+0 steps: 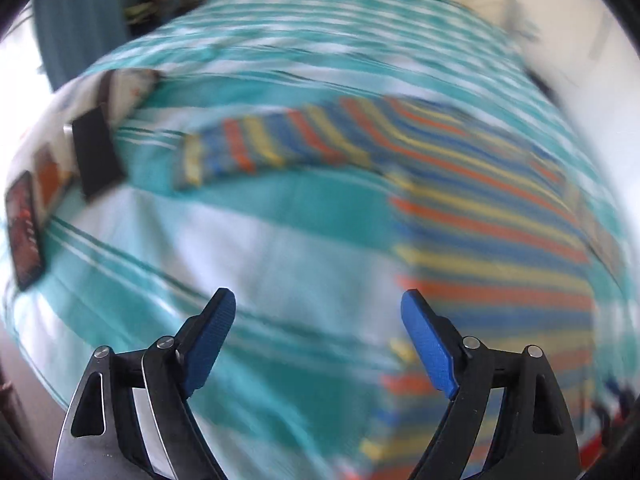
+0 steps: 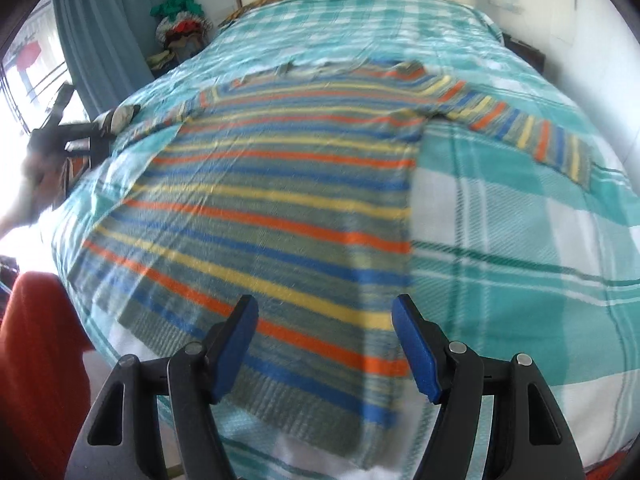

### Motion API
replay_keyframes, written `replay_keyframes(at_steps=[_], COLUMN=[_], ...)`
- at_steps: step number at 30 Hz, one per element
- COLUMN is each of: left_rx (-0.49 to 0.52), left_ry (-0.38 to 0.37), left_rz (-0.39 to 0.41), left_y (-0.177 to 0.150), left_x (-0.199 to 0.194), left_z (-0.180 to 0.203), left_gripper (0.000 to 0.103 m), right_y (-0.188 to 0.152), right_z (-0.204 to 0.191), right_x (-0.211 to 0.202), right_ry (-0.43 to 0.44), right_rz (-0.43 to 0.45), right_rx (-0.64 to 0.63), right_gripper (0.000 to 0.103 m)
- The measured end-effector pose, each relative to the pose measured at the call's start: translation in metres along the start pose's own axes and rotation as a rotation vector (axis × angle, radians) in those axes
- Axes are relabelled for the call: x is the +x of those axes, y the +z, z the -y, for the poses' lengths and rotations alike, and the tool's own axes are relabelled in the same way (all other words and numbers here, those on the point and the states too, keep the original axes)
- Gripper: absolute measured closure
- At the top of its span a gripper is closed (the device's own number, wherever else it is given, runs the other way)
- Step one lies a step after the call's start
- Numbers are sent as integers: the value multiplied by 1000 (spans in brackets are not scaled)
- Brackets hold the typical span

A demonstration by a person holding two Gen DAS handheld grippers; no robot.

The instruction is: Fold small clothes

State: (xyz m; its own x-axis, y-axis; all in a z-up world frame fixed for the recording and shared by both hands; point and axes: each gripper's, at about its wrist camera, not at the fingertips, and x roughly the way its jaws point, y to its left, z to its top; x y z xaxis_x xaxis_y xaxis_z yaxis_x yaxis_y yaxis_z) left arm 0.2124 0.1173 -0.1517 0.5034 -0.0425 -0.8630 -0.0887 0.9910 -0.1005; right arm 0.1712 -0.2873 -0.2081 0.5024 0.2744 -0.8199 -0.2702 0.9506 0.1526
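You've got the striped sweater (image 2: 280, 208) flat mid-bed (image 2: 520, 240), sleeves out, nothing folded yet, and both your left gripper (image 1: 318, 344) and right gripper (image 2: 324, 344) hang open and empty.

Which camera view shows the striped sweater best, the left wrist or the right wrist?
The right wrist view. There the striped sweater lies spread flat on the checked bedspread, with its body, hem and both sleeves in sight. The left wrist view is blurred and shows only one sleeve and part of the body.
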Motion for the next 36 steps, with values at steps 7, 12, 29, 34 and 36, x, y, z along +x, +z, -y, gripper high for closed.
replay_keyframes(at_steps=[7, 12, 29, 34, 36], left_rx=[244, 246, -126, -85, -102], left_ry=[15, 60, 18, 72, 85], left_rz=[-121, -135, 81, 66, 42], left_y=[-120, -149, -103, -90, -93], left_x=[14, -1, -24, 3, 11], left_z=[77, 66, 5, -6, -16], left_gripper=[13, 11, 10, 10, 10], right_y=[-13, -49, -50, -30, -21], right_z=[-11, -13, -6, 5, 17], right_x=[5, 11, -53, -51, -46], right_ry=[20, -46, -112, -166, -197], right_rz=[-99, -210, 82, 148, 160], right_rx=[-33, -49, 47, 52, 59], right_gripper=[34, 34, 34, 34, 34])
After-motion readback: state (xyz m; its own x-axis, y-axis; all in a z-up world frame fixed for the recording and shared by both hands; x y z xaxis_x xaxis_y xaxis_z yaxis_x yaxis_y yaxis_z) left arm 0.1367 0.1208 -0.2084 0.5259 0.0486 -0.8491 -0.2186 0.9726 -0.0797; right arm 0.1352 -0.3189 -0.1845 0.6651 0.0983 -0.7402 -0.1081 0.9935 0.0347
